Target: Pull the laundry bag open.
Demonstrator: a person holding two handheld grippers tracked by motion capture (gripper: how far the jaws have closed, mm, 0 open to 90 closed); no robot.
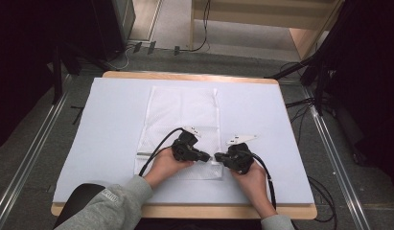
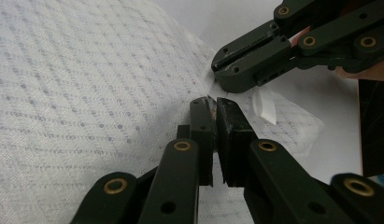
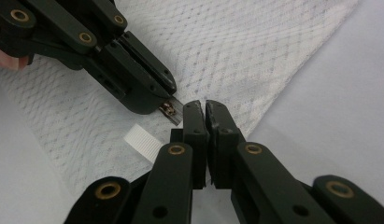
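A white mesh bag (image 1: 180, 112) lies flat on the pale blue table cover (image 1: 113, 120). Both grippers meet at its near right corner. My left gripper (image 1: 210, 157) (image 2: 213, 103) is shut, and the right gripper view shows a small metal zipper pull (image 3: 170, 110) pinched at the tips of the left gripper (image 3: 164, 100). My right gripper (image 1: 217, 156) (image 3: 202, 106) is shut on the bag's edge just beside it; in the left gripper view the right gripper (image 2: 217, 70) nips a little raised fold of mesh. A white ribbed tag (image 3: 142, 141) (image 2: 264, 105) lies by the corner.
A short grey strip (image 1: 144, 154) sticks out at the bag's near left edge. The wooden table edge (image 1: 185, 210) runs close under the person's wrists. Cables (image 1: 300, 103) and floor rails (image 1: 336, 158) flank the table; a wooden frame (image 1: 305, 38) stands behind.
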